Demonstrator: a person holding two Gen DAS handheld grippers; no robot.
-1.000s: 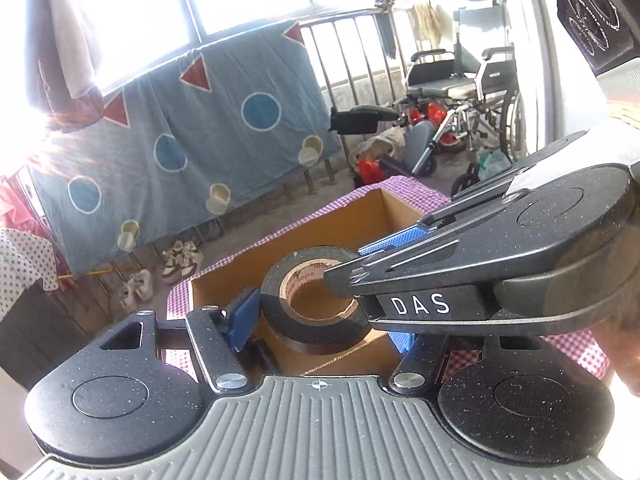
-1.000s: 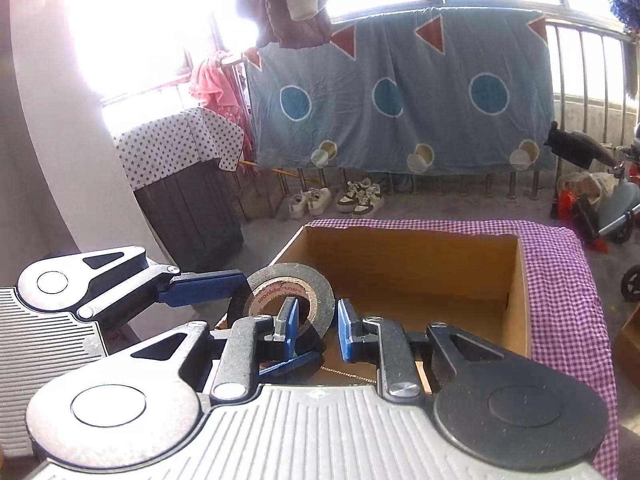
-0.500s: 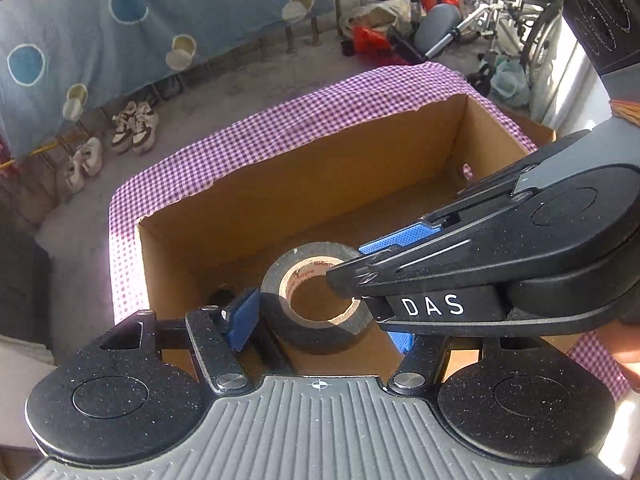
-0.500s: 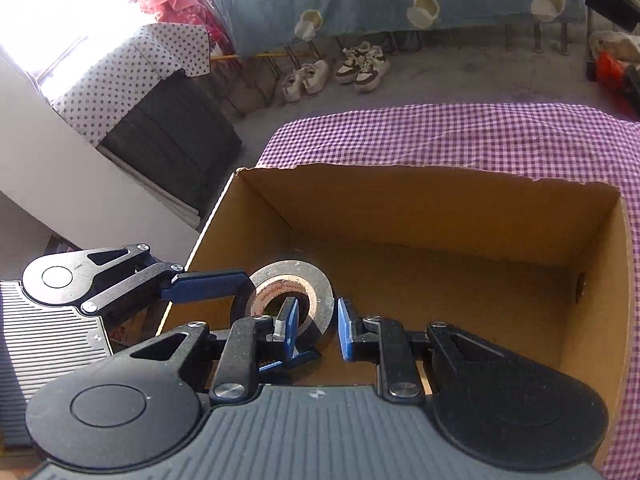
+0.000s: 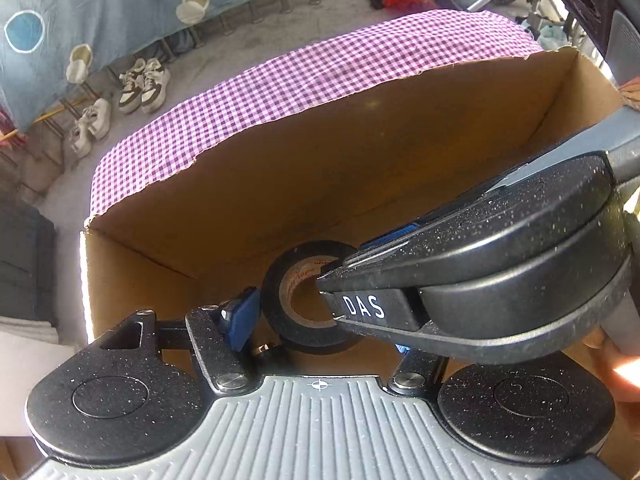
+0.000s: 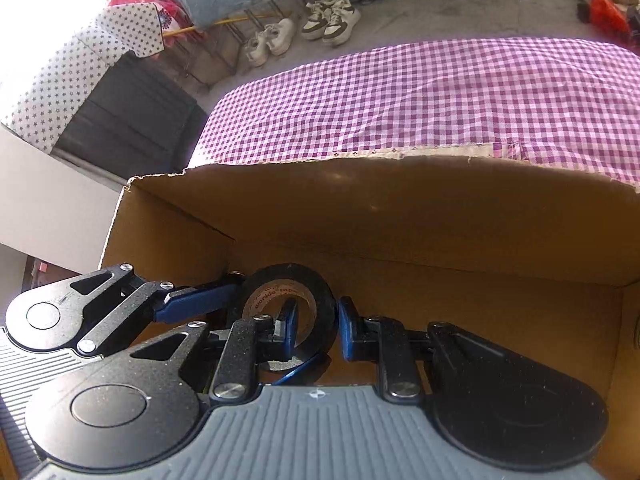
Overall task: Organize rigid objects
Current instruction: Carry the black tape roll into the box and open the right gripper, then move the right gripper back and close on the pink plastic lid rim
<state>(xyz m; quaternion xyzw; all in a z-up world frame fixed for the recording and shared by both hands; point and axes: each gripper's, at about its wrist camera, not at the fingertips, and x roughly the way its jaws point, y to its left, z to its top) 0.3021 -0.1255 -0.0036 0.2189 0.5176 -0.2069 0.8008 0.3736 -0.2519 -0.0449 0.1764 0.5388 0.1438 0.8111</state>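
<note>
Two claws met over one open brown cardboard box (image 6: 400, 216) standing on a bench covered by a purple-and-white checked cloth (image 6: 420, 96), with pale sneakers (image 6: 328, 20) on the grey floor beyond. Both claws pointed steeply down into the box. A black roll of tape with a tan printed core (image 5: 276, 304) hung upright low inside it, near the box's left wall. The left claw (image 5: 320, 316) was set at a middling width, clamped across the roll's outer rim, one blue pad (image 5: 240, 320) pressed against the roll's side. The right claw (image 6: 318, 322) was set narrow, pinching the roll's wall, one finger (image 6: 289, 320) inside the core.
</note>
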